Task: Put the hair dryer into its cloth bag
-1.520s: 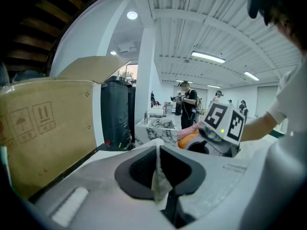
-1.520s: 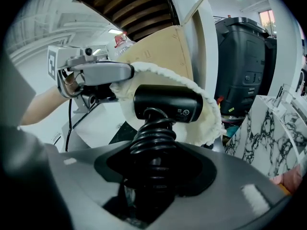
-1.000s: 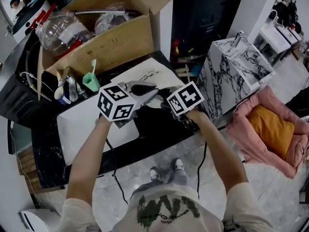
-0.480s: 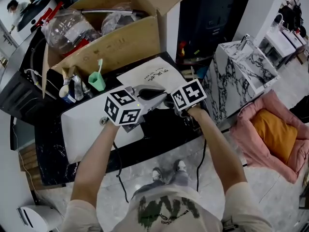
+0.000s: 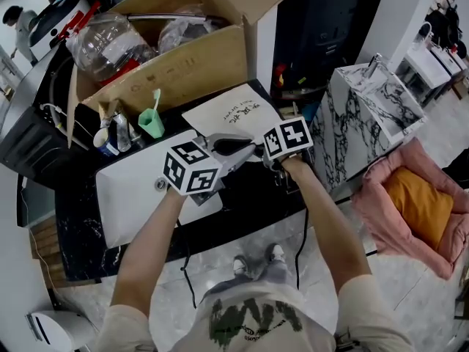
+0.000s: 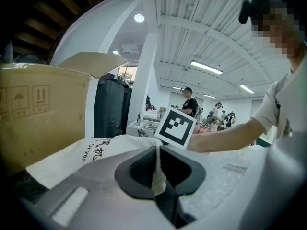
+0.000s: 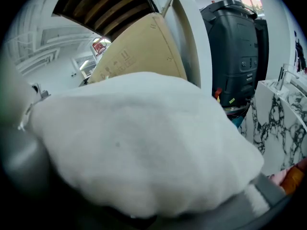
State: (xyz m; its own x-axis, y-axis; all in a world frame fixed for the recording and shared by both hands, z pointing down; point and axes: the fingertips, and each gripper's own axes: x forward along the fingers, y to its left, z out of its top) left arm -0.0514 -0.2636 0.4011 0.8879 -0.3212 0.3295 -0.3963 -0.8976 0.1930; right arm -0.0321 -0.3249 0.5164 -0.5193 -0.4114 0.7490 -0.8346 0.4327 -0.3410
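White cloth is pinched in my left gripper [image 6: 157,172]: the jaws are closed right down on a thin folded edge of the cloth bag [image 6: 98,152], with dark ribbed pads on both sides of the fold. The rest of the bag spreads away to the left of the jaws, matte and soft, with black print on it.

My right gripper [image 5: 265,155] is buried. In its own view, bunched, slightly fuzzy white fabric is heaped over the jaws. Only grey bits of them show, at the left edge and lower right, where a thick hem lies across one. The gap is covered, so I can't tell how far apart the jaws are.

From the head view the two grippers sit close together at the near edge of the bag, over a black counter [image 5: 249,193]. I can't pick out the hair dryer for sure.

Left of the grippers is a white basin [image 5: 128,189]. Beyond it stands a green cup [image 5: 152,125], and behind the bag an open cardboard box [image 5: 179,64]. Off to the right is a marbled cabinet [image 5: 366,119].
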